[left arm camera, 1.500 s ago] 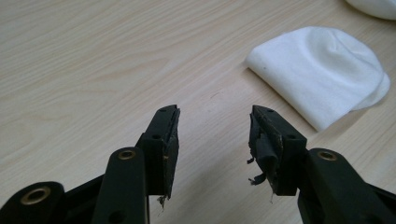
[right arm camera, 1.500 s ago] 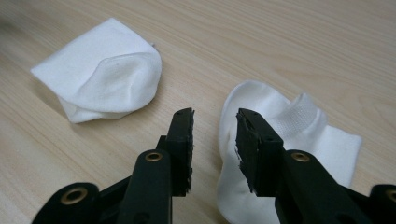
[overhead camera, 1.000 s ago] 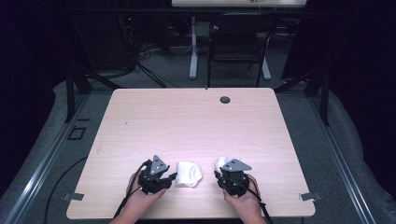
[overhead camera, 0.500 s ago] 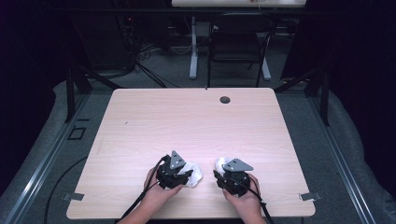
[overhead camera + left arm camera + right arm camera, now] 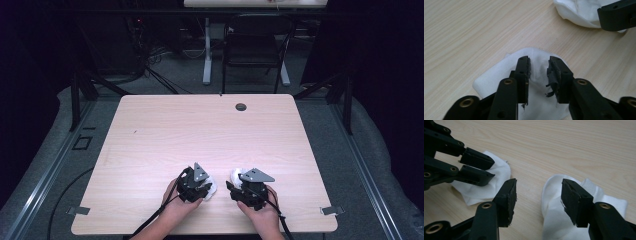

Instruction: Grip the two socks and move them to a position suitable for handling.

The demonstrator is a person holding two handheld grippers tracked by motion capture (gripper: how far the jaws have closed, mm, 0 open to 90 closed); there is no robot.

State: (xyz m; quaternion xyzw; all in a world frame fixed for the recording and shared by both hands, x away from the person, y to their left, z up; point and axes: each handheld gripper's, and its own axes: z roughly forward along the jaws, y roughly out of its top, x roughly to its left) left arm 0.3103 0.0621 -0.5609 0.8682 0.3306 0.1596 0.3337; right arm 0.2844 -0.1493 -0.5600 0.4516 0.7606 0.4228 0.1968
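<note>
Two pieces of white cloth on the wooden table (image 5: pixel 200 125), low and centre in the high view, just beside each other but apart. Seen along the left gripper (image 5: pixel 539 63): narrow, jaws just been closing, a raised fold of the left cloth (image 5: pixel 499 75) pinched between the pads at the lower middle of the frame. Probably gathered that way so the thin fabric gives something to hold rather than lying flat.

Seen along the right gripper (image 5: pixel 539 183): wide, jaws just been opening, nothing gripped. One jaw above bare wood, the other above the edge of the right cloth (image 5: pixel 554 202), at the lower right of that frame and resting loose on the table. Likely let go there, or lined up for a fresh bite; cannot tell which. Both hands low, near the front edge of the table.
</note>
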